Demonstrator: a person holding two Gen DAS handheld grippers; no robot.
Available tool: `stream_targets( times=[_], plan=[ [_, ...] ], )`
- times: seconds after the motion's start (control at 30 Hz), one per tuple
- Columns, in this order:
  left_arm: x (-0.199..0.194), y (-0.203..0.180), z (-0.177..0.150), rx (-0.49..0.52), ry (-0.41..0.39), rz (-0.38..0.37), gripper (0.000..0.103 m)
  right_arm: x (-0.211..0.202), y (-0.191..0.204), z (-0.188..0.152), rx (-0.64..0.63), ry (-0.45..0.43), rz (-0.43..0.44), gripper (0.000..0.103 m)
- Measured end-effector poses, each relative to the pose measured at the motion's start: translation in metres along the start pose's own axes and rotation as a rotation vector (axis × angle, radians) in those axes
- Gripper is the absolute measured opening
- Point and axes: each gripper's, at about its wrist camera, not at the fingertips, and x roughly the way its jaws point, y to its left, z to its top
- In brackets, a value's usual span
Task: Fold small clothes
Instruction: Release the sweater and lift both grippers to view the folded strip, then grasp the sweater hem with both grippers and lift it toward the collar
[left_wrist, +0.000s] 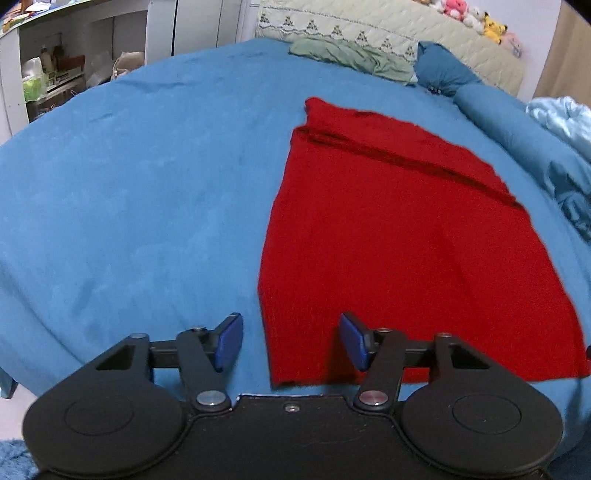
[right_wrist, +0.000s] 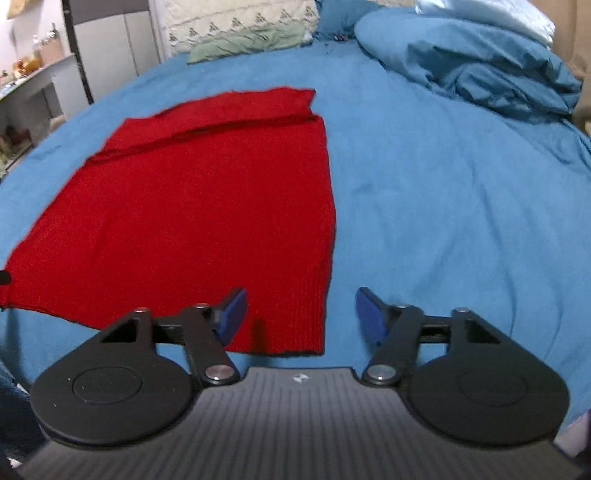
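i'm looking down over a bed covered in a blue sheet (left_wrist: 129, 192), which is filling most of both views. a rumpled blue duvet (right_wrist: 480, 62) is sitting piled at the far right corner, and a pale quilted bedspread (left_wrist: 369, 26) is lying along the head end with a green cloth (left_wrist: 351, 55) bunched just in front of it. the red garment (left_wrist: 406, 240) is lying flat on the sheet, with a folded band running across its far end. my left gripper (left_wrist: 291, 341) is hanging with its jaws partly apart over the garment's near left corner, gripping nothing. my right gripper (right_wrist: 301, 314) is hanging likewise over the near right corner, jaws partly apart and closed on nothing.
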Motion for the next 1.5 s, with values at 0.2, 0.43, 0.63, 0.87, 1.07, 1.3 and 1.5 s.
stream_targets(
  times=[0.2,0.43,0.63,0.87,1.07,1.3,1.5],
  plan=[
    [0.007,-0.006,-0.01,0.035,-0.003,0.023,0.055,0.021,0.002,-0.01,-0.008,0.038,-0.011,0.057],
    [0.011,-0.012,-0.011,0.066,0.004,0.007,0.016,0.024,0.005,-0.006,-0.044,0.031,0.001,0.023],
    [-0.008,-0.015,-0.003,0.056,-0.031,0.006,0.005,0.009,-0.003,0.007,0.01,0.011,0.031,0.021],
    [-0.05,-0.022,0.045,-0.008,-0.149,-0.012,0.005,-0.027,-0.022,0.061,0.145,-0.078,0.151,0.02],
    [-0.056,-0.035,0.139,-0.06,-0.299,-0.063,0.005,-0.026,-0.025,0.161,0.182,-0.201,0.209,0.02],
    [0.02,-0.047,0.27,-0.098,-0.39,-0.052,0.005,0.056,-0.023,0.306,0.231,-0.262,0.208,0.02],
    [0.156,-0.047,0.323,-0.151,-0.317,-0.005,0.005,0.203,-0.02,0.36,0.237,-0.217,0.186,0.02]
  ],
)
